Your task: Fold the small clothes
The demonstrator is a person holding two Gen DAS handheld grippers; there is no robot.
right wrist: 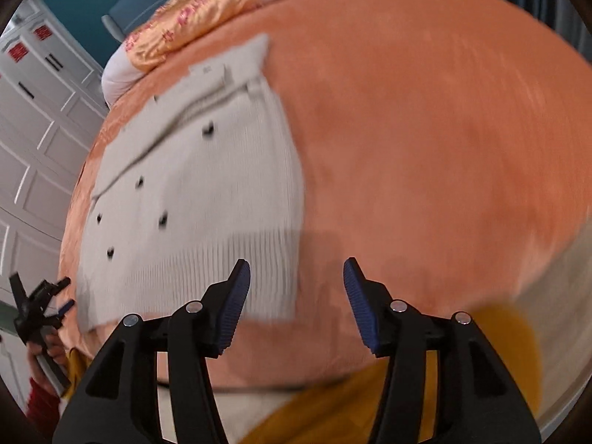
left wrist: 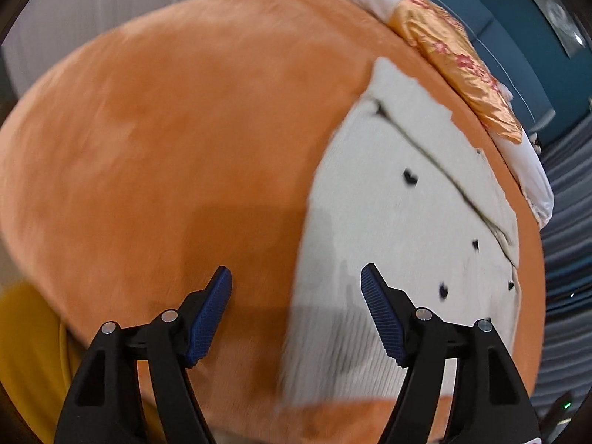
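A cream knitted cardigan (left wrist: 399,229) with small dark heart marks lies flat and folded on an orange blanket (left wrist: 185,129). It also shows in the right wrist view (right wrist: 199,199). My left gripper (left wrist: 296,285) is open and empty, hovering above the garment's left edge near its ribbed hem. My right gripper (right wrist: 296,277) is open and empty above the garment's right hem corner. The left gripper also shows in the right wrist view (right wrist: 40,303), held in a hand at the far left.
A gold satin pillow (left wrist: 458,59) on white bedding (left wrist: 532,177) lies beyond the garment. A yellow cloth (right wrist: 370,399) sits at the near blanket edge. White cabinet doors (right wrist: 37,118) stand to the left of the bed.
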